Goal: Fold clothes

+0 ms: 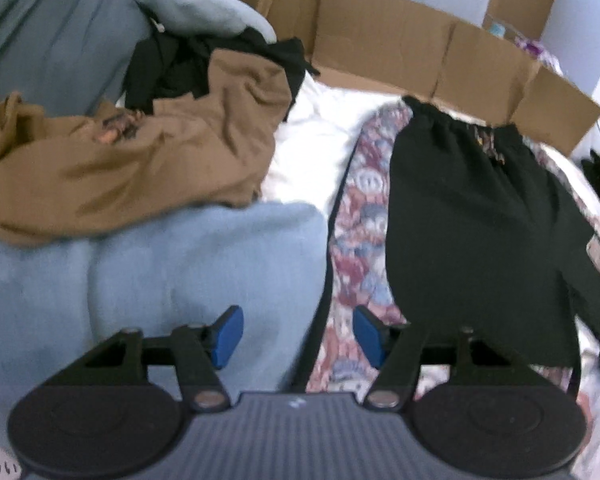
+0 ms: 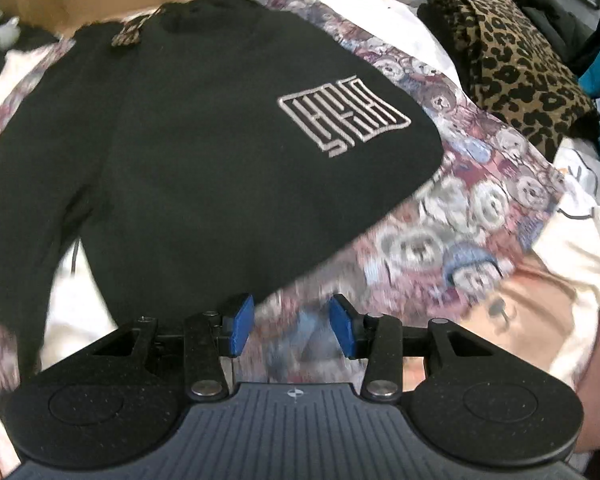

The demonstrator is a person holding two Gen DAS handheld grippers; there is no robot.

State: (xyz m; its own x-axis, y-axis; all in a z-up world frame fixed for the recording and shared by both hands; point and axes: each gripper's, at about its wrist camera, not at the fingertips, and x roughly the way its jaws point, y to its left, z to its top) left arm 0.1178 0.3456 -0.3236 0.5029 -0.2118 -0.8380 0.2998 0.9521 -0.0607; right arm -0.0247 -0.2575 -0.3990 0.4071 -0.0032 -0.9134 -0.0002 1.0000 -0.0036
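The patterned cloth (image 2: 440, 240) is smeared by blur near the jaws; the black shorts (image 2: 180, 160) are cut off at the left edge.

Place: a bedroom in a home
Surface: a bed (image 1: 316, 148) with white bedding, soft and rumpled
Covers: a light blue blanket (image 1: 188, 272) and a patterned quilt (image 2: 472, 216) printed with bears
Laundry: black shorts (image 2: 188, 152) spread flat, a brown garment (image 1: 148, 168) and dark clothes heaped loosely
Clutter: flattened cardboard (image 1: 400, 48) propped along the far edge of the bed, a leopard-print fabric (image 2: 512, 60) piled at the side
Wall: plain and pale behind the cardboard
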